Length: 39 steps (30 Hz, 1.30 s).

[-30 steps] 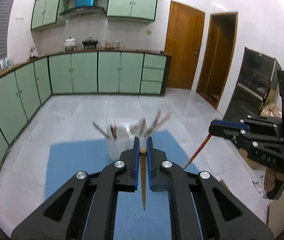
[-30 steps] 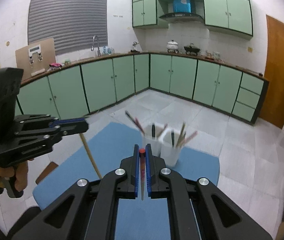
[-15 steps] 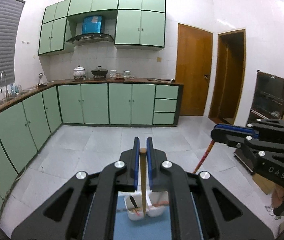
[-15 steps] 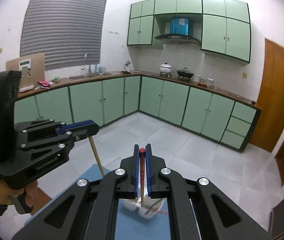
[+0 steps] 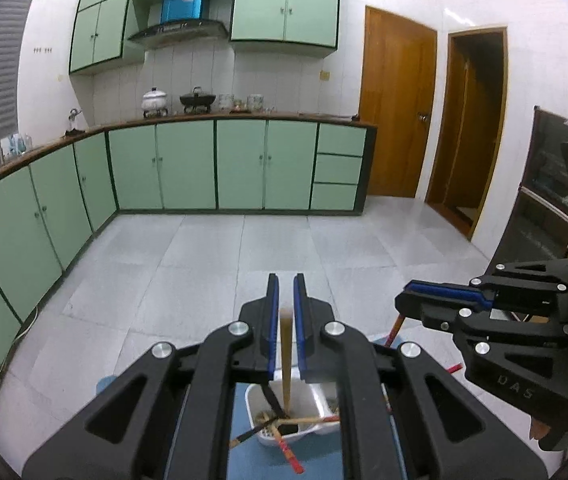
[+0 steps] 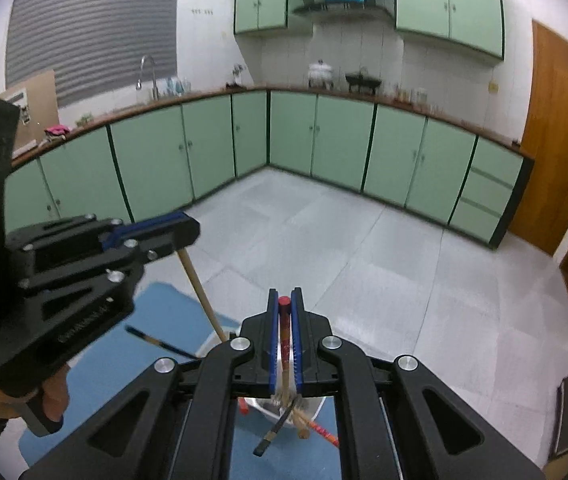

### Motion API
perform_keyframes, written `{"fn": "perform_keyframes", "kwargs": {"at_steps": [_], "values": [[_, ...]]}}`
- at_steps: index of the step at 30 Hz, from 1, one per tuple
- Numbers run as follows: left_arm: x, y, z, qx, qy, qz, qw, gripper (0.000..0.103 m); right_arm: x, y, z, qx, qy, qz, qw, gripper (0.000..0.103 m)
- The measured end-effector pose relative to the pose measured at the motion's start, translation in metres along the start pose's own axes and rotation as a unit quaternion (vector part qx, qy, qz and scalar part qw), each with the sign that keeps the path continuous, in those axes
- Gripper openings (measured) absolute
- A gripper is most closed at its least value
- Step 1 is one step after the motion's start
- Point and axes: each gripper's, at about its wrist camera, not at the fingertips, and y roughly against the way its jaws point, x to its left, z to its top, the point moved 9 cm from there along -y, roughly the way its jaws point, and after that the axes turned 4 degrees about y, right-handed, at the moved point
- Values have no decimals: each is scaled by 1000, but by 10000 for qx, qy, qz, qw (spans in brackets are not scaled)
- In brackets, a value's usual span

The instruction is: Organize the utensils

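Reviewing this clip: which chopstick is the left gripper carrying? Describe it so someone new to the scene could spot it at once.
Start at the blue mat, where the white utensil holder stands. The left gripper, jaws opening, has a plain wooden chopstick between them, tip down in the holder. Its neighbours are red-patterned or dark; the right gripper carries a red-capped chopstick.
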Motion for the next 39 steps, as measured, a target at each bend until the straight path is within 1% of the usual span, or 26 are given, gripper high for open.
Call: {"fn": "perform_keyframes", "kwargs": {"at_steps": [1, 2, 3, 5, 6, 7, 8, 9, 10, 11, 12, 14, 15, 17, 18, 19, 20, 22, 23, 25, 27, 29, 30, 34, 37, 39], "values": [[3, 1, -1, 38, 16, 15, 10000, 21, -3, 4, 2, -74, -75, 7, 9999, 19], [5, 7, 2, 0, 35, 56, 10000, 36, -5, 13, 7, -194, -154, -22, 9997, 27], [9, 16, 8, -78, 55, 107, 9999, 43, -7, 21, 12, -274, -191, -32, 9994, 29], [11, 39, 20, -174, 102, 153, 9997, 61, -6, 46, 27, -493, -269, 23, 9984, 31], [12, 54, 27, -244, 145, 155, 9995, 66, -4, 67, 35, -686, -296, 34, 9972, 37], [13, 77, 36, -366, 172, 182, 9990, 79, -1, 88, 41, -861, -325, 1, 9958, 43], [13, 101, 40, -466, 160, 273, 9984, 94, 2, 119, 42, -1105, -388, -111, 9931, 58], [12, 125, 42, -579, 122, 393, 9975, 97, 4, 139, 40, -1259, -436, -239, 9908, 74], [12, 151, 39, -702, 53, 525, 9961, 97, 8, 169, 33, -1473, -535, -401, 9868, 81], [12, 178, 31, -764, -40, 688, 9947, 98, 14, 197, 20, -1642, -648, -451, 9833, 93], [11, 203, 19, -711, -117, 851, 9938, 98, 22, 220, 5, -1724, -724, -448, 9813, 98], [18, 243, -13, -553, -167, 1106, 9922, 98, 37, 252, -25, -1768, -831, -432, 9798, 98], [21, 258, -27, -491, -188, 1194, 9915, 98, 48, 271, -51, -1723, -925, -468, 9796, 98], [28, 298, -71, -308, -188, 1417, 9892, 98, 63, 291, -106, -1371, -1165, -646, 9816, 98], [31, 318, -101, -123, -76, 1488, 9888, 98, 69, 296, -131, -1199, -1298, -730, 9816, 98], [33, 330, -119, -12, -2, 1464, 9892, 98, 76, 300, -156, -1025, -1378, -842, 9815, 98], [35, 347, -145, 123, 155, 1427, 9896, 98, 88, 307, -190, -822, -1450, -923, 9817, 98], [37, 375, -193, 385, 428, 1466, 9875, 98, 107, 318, -232, -580, -1524, -1014, 9814, 98], [36, 387, -213, 524, 408, 1544, 9858, 98, 120, 325, -258, -380, -1552, -1006, 9820, 98], [42, 411, -243, 546, 539, 1781, 9810, 98, 140, 339, -289, -272, -1707, -846, 9813, 98], [38, 439, -267, 555, 753, 1636, 9821, 98, 159, 356, -307, -299, -1701, -840, 9814, 98], [37, 459, -276, 465, 923, 1692, 9801, 98, 177, 378, -314, -455, -1655, -842, 9816, 98], [31, 474, -278, 337, 953, 1657, 9810, 98, 182, 386, -316, -502, -1587, -853, 9823, 98], [5, 515, -272, 24, 608, 1741, 9828, 98, 209, 427, -304, -958, -1157, -1055, 9830, 98], [-12, 544, -266, -180, 569, 1744, 9829, 98, 224, 452, -298, -1217, -937, -1245, 9803, 98], [-20, 558, -266, -256, 533, 1729, 9832, 98, 230, 465, -299, -1300, -918, -1258, 9792, 98]]}}
